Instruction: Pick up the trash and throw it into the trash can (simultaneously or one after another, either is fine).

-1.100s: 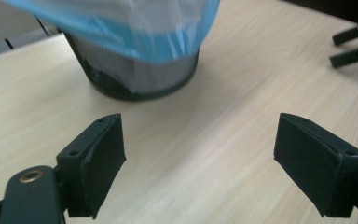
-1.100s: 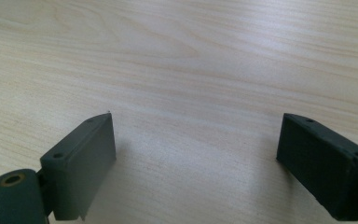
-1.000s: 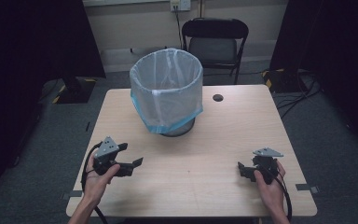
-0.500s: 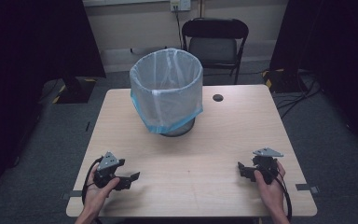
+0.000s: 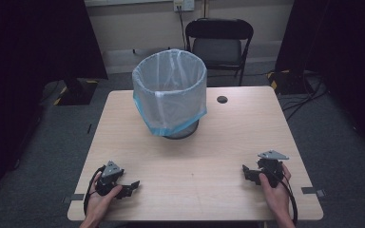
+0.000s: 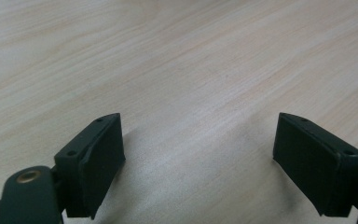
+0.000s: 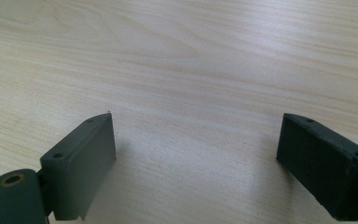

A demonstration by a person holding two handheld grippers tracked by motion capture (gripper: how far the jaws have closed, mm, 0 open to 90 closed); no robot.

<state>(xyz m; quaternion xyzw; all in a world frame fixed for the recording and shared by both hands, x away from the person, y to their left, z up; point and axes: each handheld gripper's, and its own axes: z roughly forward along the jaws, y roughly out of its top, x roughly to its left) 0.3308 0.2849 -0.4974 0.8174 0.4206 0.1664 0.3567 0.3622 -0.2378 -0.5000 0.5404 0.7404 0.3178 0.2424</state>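
Note:
A grey bin with a clear plastic liner (image 5: 169,92) stands upright on the far middle of the pale wooden table (image 5: 204,156). My left gripper (image 5: 131,185) rests near the front left corner, held in a hand, jaws pointing right. In the left gripper view the left gripper (image 6: 198,140) is open over bare wood with nothing between its fingers. My right gripper (image 5: 246,172) sits near the front right, jaws pointing left. In the right gripper view the right gripper (image 7: 196,144) is open too, only wood grain between its fingers.
A small black round hole (image 5: 222,99) lies in the tabletop right of the bin. A black folding chair (image 5: 221,40) stands behind the table. Cables (image 5: 304,95) run on the floor at the right. Dark curtains flank both sides.
My left gripper has drawn back toward the table's front edge. The right gripper has stayed nearly still. Both remain open.

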